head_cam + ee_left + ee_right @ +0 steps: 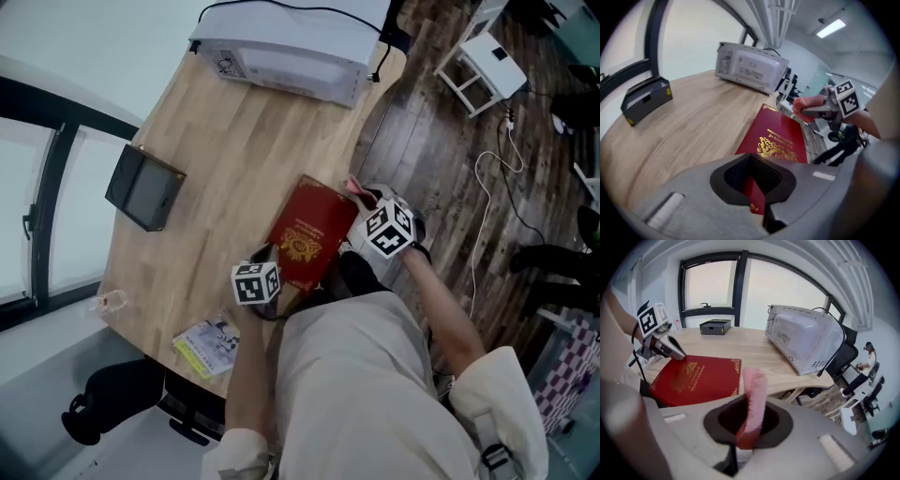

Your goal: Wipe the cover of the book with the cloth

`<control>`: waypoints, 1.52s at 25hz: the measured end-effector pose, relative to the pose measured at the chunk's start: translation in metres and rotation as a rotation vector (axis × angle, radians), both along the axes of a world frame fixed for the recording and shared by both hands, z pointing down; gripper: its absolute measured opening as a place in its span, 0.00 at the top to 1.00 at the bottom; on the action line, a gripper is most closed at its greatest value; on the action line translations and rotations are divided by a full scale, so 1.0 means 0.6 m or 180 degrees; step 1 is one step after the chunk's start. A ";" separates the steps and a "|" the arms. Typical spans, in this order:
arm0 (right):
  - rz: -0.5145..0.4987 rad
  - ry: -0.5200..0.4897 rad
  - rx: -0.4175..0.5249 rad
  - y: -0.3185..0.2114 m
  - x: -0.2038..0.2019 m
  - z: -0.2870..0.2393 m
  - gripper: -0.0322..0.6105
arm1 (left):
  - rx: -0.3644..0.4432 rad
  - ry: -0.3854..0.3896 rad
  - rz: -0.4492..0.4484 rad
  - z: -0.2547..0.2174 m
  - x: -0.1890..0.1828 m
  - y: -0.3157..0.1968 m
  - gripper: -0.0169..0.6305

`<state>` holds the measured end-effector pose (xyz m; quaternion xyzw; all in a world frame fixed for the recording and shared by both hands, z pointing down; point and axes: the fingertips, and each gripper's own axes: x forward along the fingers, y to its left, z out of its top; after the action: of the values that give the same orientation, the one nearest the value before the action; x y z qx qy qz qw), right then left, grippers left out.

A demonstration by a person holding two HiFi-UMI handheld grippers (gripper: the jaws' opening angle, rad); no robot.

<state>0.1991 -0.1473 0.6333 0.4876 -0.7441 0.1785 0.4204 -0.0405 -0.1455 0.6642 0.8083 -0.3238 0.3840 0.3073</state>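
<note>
Book lies flat, cover up, long axis along the desk edge.
Left gripper clamps its near end; right gripper pinches pink cloth.

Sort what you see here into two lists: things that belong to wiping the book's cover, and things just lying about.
Belong to the job: red book, gripped at its edge by the left tool; pink cloth, held in the right tool.
Lying about: white microwave; black box; small booklet.
</note>
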 end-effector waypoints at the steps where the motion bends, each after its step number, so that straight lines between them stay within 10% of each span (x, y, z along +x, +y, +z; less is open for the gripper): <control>1: -0.0031 0.0042 0.0026 0.004 -0.019 0.002 0.91 | -0.0017 -0.0002 0.0204 0.001 0.001 0.001 0.96; 9: -0.0240 0.0536 -0.0092 0.075 -0.165 0.075 0.91 | 0.0146 0.0244 0.0773 0.000 0.002 0.009 0.96; 23: -0.0271 0.0109 -0.0405 0.160 -0.316 0.064 0.91 | 0.0298 0.0462 0.0730 -0.006 -0.006 0.012 0.96; 33: -0.0766 -0.0848 -0.0870 0.260 -0.474 0.038 0.91 | 0.0344 0.0541 0.0674 -0.010 -0.015 0.014 0.96; 38: -0.0744 -0.0868 -0.0687 0.240 -0.439 0.018 0.91 | 0.0323 0.0560 0.0683 -0.011 -0.014 0.013 0.96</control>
<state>-0.0641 -0.0033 0.6444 0.3214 -0.8222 0.2716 0.3834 -0.0491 -0.1379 0.6577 0.8833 -0.2263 0.3254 0.2503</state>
